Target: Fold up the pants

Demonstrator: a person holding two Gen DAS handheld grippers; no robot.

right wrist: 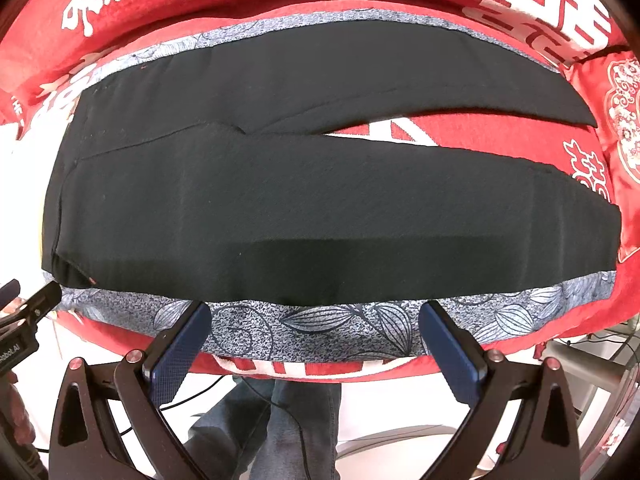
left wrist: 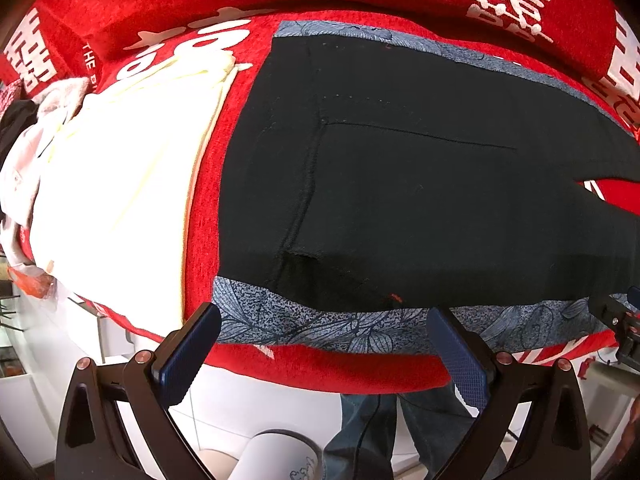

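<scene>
Black pants [left wrist: 420, 184] lie flat on a blue leaf-print cloth [left wrist: 320, 328], waist to the left, the two legs [right wrist: 360, 200] running right with a gap between them. My left gripper [left wrist: 324, 340] is open and empty at the near edge, just in front of the waist end. My right gripper [right wrist: 314, 332] is open and empty at the near edge, in front of the near leg. Neither touches the pants. Each gripper shows at the side edge of the other's view.
A red blanket with white characters [right wrist: 560, 12] covers the surface. A stack of cream and white garments [left wrist: 120, 184] lies left of the pants. A red embroidered cushion [right wrist: 624, 120] sits at the right end. The person's jeans [right wrist: 296, 420] show below the edge.
</scene>
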